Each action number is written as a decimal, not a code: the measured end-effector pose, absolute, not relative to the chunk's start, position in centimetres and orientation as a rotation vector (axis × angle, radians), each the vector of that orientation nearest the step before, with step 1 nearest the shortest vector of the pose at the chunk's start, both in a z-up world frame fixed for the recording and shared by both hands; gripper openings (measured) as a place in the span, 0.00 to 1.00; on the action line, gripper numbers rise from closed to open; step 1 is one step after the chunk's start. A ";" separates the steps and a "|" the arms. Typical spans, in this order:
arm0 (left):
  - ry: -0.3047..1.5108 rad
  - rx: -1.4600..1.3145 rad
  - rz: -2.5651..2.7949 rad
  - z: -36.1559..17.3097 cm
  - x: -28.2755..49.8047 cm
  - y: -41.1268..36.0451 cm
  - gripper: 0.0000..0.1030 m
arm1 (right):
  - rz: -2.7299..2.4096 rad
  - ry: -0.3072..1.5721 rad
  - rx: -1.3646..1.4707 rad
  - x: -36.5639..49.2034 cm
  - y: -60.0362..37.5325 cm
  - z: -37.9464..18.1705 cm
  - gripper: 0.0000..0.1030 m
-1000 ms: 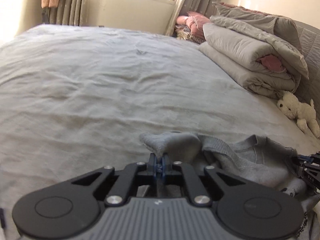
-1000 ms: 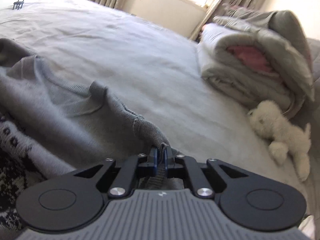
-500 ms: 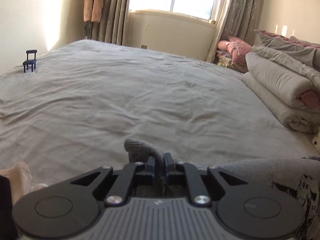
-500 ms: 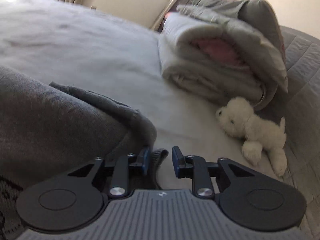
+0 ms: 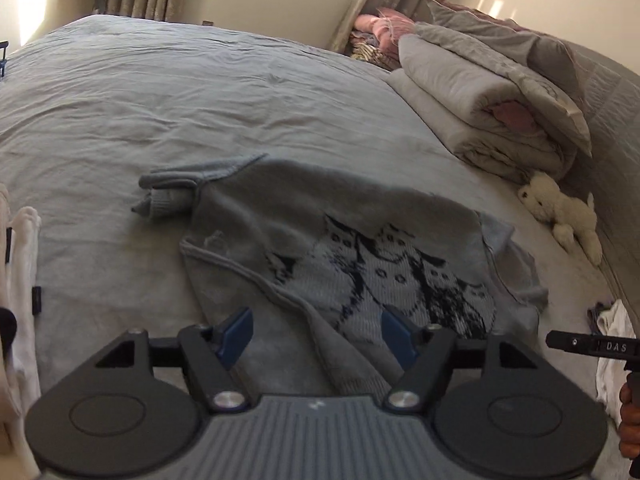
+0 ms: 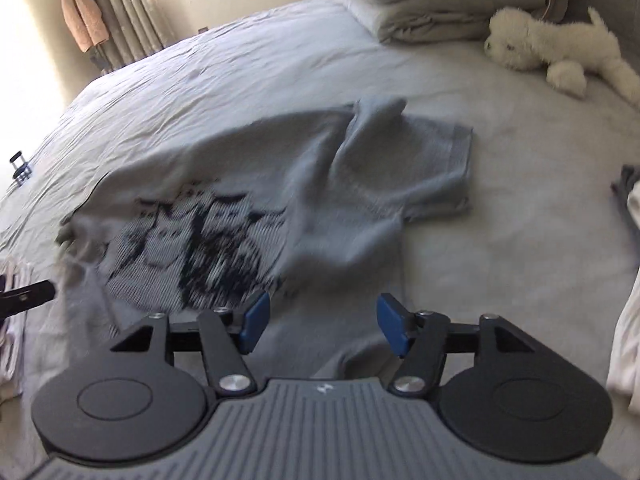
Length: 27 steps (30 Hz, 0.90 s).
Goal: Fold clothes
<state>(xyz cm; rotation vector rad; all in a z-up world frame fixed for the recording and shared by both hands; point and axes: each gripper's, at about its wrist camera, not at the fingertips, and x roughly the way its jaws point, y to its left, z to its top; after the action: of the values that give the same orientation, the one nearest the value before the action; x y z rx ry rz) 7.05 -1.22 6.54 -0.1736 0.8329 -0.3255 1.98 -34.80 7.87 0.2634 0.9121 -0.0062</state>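
Note:
A grey knitted sweater [image 5: 280, 216] with a black-and-white cat pattern lies rumpled on the grey bed [image 5: 160, 92]; the right wrist view shows the same sweater [image 6: 320, 184], blurred. My left gripper [image 5: 316, 334] hovers over its near edge, jaws opening, blue pads apart; a fold of knit runs under the gap but nothing is pinched. My right gripper [image 6: 318, 326] hangs over the sweater's near hem, jaws opening too, with nothing gripped. In the left wrist view the right gripper shows as a black bar at the right edge [image 5: 592, 346], held by a hand.
Folded grey duvets [image 5: 480, 104] are stacked at the bed's right, with a white plush toy [image 5: 560, 212] beside them. White garments lie at the left edge [image 5: 20, 280] and at the right edge [image 6: 628, 300]. Curtains and a window sill stand behind the bed.
Both grippers, earlier shut on parts of the sweater, have opened and let go. They have drawn back, and the sweater now lies spread on the bed with the cat pattern up.

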 end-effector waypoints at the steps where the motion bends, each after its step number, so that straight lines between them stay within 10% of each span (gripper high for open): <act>1: 0.849 -0.155 -0.326 5.9 6.4 -2.0 0.71 | 0.021 0.927 0.256 0.4 -33.9 7.6 0.61; 6: 0.904 -0.119 -0.297 3.0 5.0 -3.7 0.61 | -0.002 0.931 0.279 -5.9 -33.0 5.6 0.61; 9: 0.886 -0.110 -0.304 2.6 4.6 -3.8 0.07 | 0.016 0.929 0.302 -7.6 -32.2 3.7 0.39; 11: 0.889 -0.160 -0.315 2.9 4.3 -3.0 0.06 | 0.040 0.905 0.291 -7.7 -31.6 3.7 0.07; 27: 0.818 -0.341 -0.350 10.2 -7.7 6.3 0.03 | 0.008 0.611 0.571 -15.1 -37.3 10.8 0.04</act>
<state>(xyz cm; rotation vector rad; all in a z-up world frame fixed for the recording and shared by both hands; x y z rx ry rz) -7.66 6.25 10.20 -0.3414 0.8179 -0.3497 -15.05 -37.27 10.81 0.5712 0.6108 0.0079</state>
